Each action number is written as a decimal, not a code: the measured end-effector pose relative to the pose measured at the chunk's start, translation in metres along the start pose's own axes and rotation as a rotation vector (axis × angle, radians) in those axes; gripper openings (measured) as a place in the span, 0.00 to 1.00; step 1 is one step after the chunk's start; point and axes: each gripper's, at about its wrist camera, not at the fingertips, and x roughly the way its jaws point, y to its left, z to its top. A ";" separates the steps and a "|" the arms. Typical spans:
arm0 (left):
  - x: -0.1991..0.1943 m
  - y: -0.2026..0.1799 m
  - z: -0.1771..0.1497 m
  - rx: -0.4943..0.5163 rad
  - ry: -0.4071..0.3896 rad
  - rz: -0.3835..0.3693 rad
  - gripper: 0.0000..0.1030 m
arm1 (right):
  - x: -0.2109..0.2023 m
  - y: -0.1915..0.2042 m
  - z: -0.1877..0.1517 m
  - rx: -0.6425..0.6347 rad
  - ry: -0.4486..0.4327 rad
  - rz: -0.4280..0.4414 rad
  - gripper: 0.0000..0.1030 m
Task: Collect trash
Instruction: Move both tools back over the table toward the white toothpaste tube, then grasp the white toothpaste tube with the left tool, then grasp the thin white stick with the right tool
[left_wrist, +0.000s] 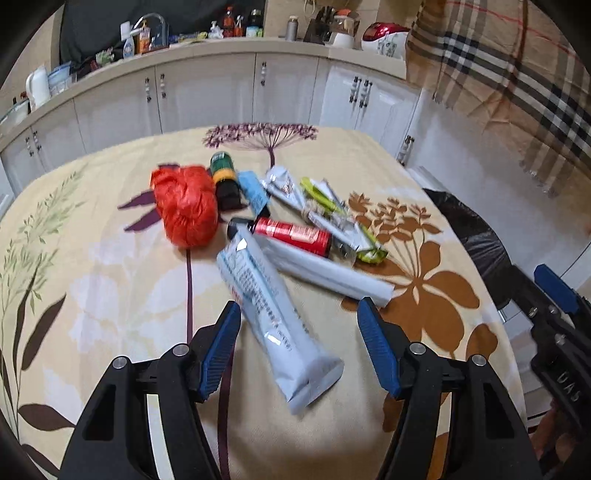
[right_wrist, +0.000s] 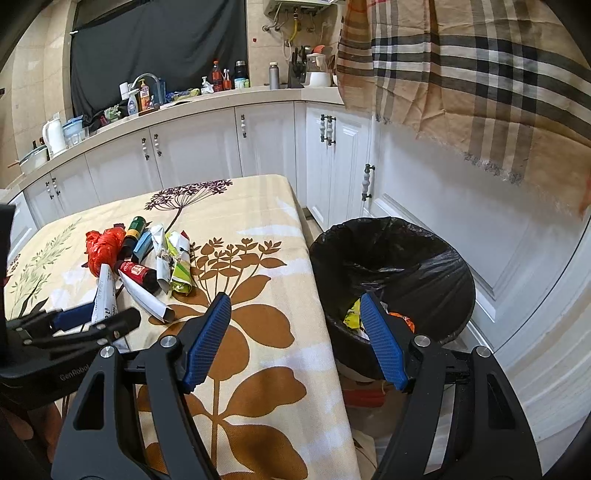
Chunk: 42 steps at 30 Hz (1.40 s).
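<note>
ribbed blue pads (left_wrist: 376, 343) flank glossy white tube (left_wrist: 273, 317) on floral tablecloth (left_wrist: 110, 280).

The left wrist camera looks steeply down, close over the floral-cloth tabletop (left_wrist: 110, 295), facing the white kitchen cabinets (left_wrist: 207, 99). The right wrist camera sits further back at the tabletop's edge, angled less steeply, taking in the black-lined round trash bin (right_wrist: 436, 258). Both share the tabletop, the cabinets and the hanging plaid cloth (right_wrist: 461, 74).
</note>
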 end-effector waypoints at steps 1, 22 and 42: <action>0.001 0.002 -0.002 0.002 0.006 0.008 0.62 | -0.001 0.000 0.000 0.001 -0.001 0.002 0.68; -0.018 0.031 -0.017 0.025 -0.028 -0.008 0.24 | 0.006 0.036 0.000 -0.062 0.025 0.079 0.68; -0.040 0.108 -0.016 -0.065 -0.060 0.076 0.23 | 0.047 0.099 0.008 -0.167 0.158 0.211 0.54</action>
